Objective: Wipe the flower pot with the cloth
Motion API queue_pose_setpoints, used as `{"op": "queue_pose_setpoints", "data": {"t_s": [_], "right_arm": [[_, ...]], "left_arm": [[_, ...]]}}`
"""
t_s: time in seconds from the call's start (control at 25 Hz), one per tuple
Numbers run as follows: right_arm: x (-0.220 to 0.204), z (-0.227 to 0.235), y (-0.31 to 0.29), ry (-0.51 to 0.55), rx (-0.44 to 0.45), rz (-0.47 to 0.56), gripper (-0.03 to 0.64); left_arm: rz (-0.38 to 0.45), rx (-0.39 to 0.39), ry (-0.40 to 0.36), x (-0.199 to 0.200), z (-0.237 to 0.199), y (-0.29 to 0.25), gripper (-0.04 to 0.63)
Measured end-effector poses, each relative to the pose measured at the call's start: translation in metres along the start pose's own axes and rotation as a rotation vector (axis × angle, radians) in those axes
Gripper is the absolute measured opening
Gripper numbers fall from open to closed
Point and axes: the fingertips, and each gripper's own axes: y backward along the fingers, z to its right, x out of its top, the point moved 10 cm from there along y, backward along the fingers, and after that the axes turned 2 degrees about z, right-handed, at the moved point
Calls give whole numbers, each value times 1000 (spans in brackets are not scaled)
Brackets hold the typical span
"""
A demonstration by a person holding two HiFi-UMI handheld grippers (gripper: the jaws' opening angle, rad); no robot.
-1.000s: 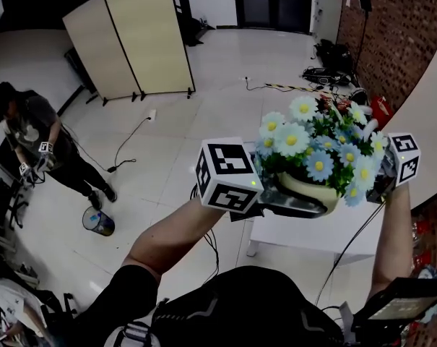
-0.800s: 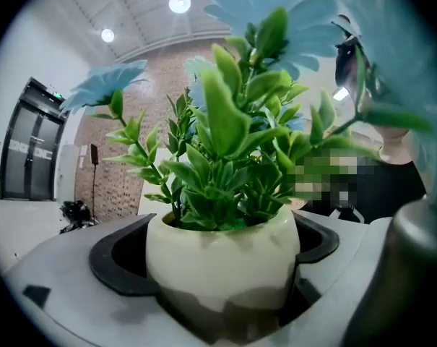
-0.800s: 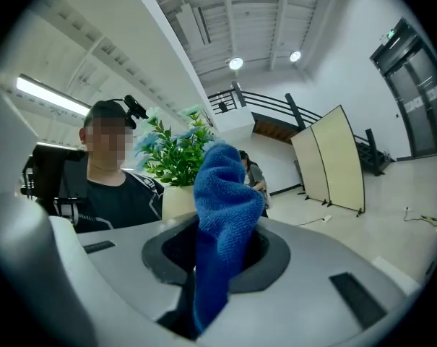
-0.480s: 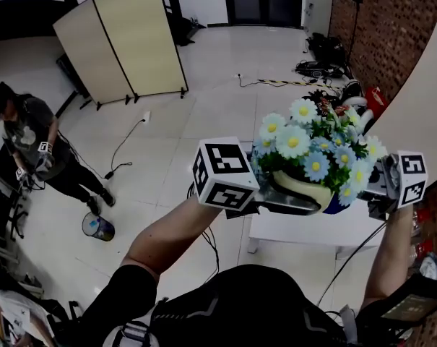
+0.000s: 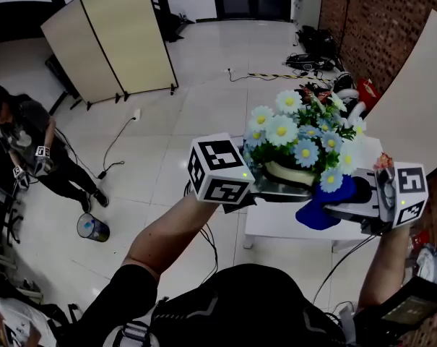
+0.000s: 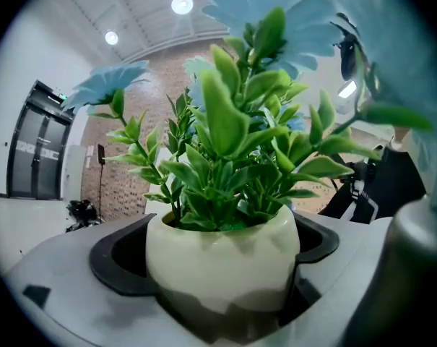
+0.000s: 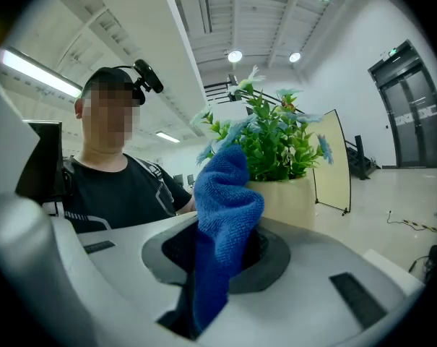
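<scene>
Left hand-held gripper (image 6: 222,280) is clamped on the pot (image 6: 222,255). The cream bowl sits right between its jaws, with blue and white flowers (image 5: 282,130) sticking up above. Right hand-held gripper (image 7: 218,266) is pinching the blue cloth (image 7: 222,215), which pokes out ahead of its jaws. The pot is just beyond it, can't tell if they touch. Both are up over the white bench (image 5: 276,221). The cubes (image 5: 219,168) carry black-and-white square markers.
</scene>
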Motion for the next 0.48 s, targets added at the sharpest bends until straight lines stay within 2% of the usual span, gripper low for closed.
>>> {"op": "queue_pose_setpoints", "data": {"t_s": [0.12,0.32,0.48], "right_arm": [[-9,14,27,-27,-14,44,77],[-28,66,72,-120,-43,178,77],[-26,105,64,-175,-21,137,77]], "left_arm": [[7,2,3,-2,-1,1,561],[29,-12,7,0,0,0,561],[21,-29,-3,4,3,2,561]]}}
